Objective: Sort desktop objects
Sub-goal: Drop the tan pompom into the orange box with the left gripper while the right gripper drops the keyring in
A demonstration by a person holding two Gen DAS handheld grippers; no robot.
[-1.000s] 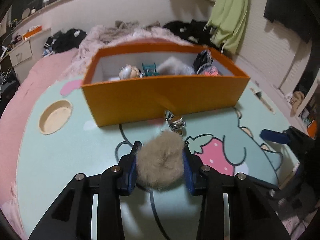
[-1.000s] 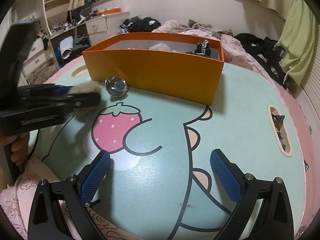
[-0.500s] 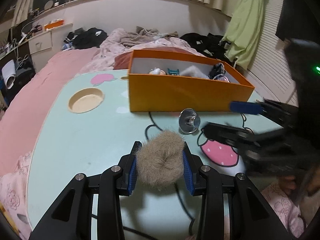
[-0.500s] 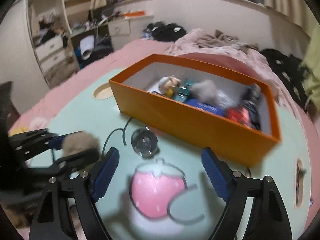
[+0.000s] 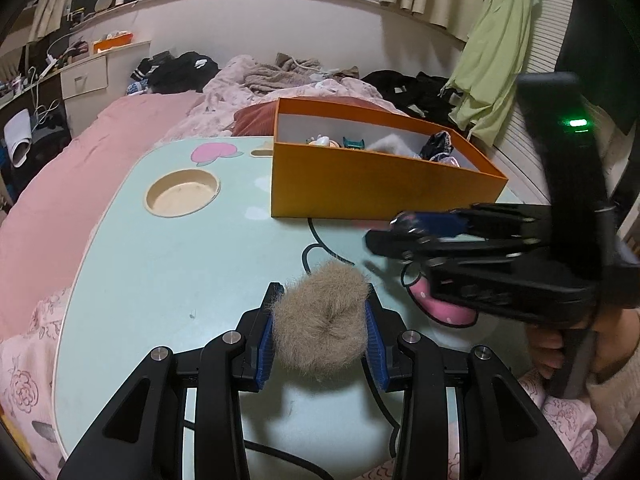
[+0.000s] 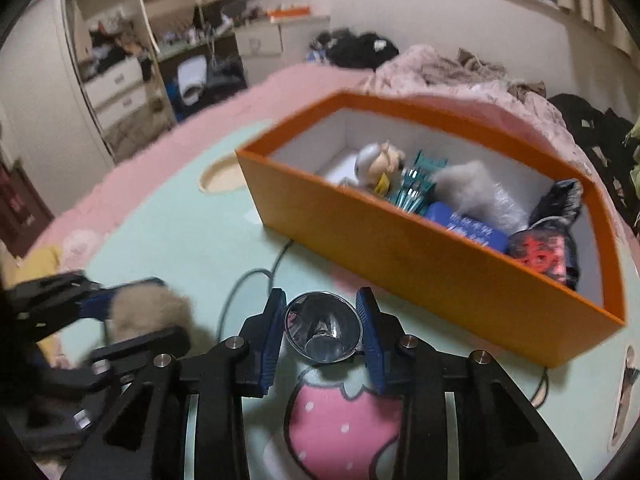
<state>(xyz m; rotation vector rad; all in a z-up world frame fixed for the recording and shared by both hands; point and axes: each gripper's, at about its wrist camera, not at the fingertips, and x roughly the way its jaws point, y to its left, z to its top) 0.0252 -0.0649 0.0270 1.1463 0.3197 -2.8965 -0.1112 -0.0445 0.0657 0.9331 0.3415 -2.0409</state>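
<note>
My left gripper [image 5: 322, 330] is shut on a tan furry pompom [image 5: 322, 320] and holds it above the mint table; it also shows in the right wrist view [image 6: 144, 312]. My right gripper [image 6: 323, 330] is shut on a shiny silver cone-shaped reflector [image 6: 323, 332], low over the table in front of the orange box [image 6: 420, 256]. In the left wrist view the right gripper [image 5: 416, 232] reaches in from the right, near the box [image 5: 376, 188]. The box holds a small figurine [image 6: 378, 160], a teal clip [image 6: 416, 184], a grey pompom [image 6: 472, 188], a blue case [image 6: 464, 226] and dark fabric items.
The mint table [image 5: 180, 264] carries a cartoon print with a pink strawberry [image 6: 340, 420] and a round cup recess [image 5: 182, 196] at the left. A pink bed with piled clothes lies behind the table. A drawer unit and cluttered desk stand at the far left.
My right gripper has moved in to the silver reflector and shut on it. My left gripper has drawn back from the box, the tan pompom still in it.
</note>
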